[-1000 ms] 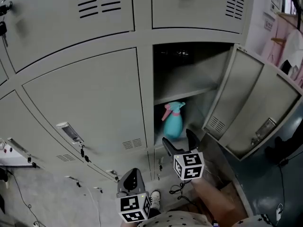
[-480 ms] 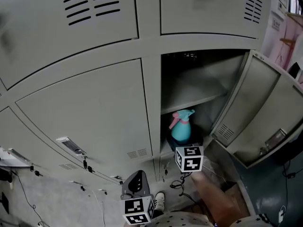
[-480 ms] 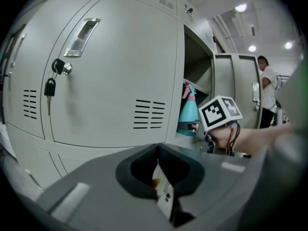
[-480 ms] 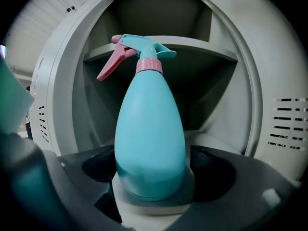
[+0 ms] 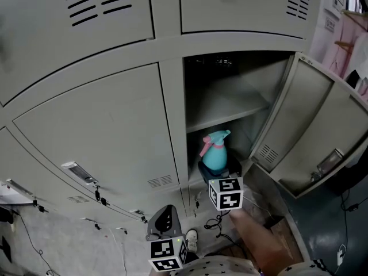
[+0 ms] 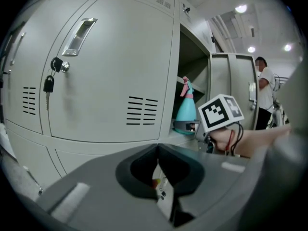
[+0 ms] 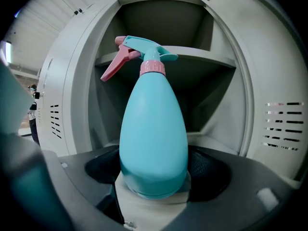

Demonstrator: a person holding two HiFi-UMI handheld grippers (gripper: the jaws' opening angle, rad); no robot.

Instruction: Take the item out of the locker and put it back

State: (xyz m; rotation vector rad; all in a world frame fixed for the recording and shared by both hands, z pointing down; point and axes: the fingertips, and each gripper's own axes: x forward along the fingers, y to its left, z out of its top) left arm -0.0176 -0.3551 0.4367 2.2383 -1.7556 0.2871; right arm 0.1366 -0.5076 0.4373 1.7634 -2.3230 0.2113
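Teal with a pink trigger and collar, the spray bottle (image 5: 216, 156) stands upright at the mouth of the open locker (image 5: 261, 105), in the space under the shelf (image 5: 227, 109). The right gripper (image 5: 218, 171) is clamped on its lower body. In the right gripper view the two dark pads press against either side of the spray bottle (image 7: 154, 134), with its base just above the gripper's pale middle part. Whether the base rests on the locker floor cannot be told. The trigger points to the left in both views.

The locker door (image 5: 302, 134) hangs swung out to the right, with a vent and a latch plate on its inner face.

The left gripper (image 5: 163, 222) hangs low, well apart from the opening and in front of the closed grey doors. In its own view the left gripper (image 6: 157, 177) has its jaws together with nothing between them. That view also shows a key (image 6: 48, 84) hanging from the lock of the neighbouring door, and a person (image 6: 264, 93) in a light shirt standing beyond the open door.
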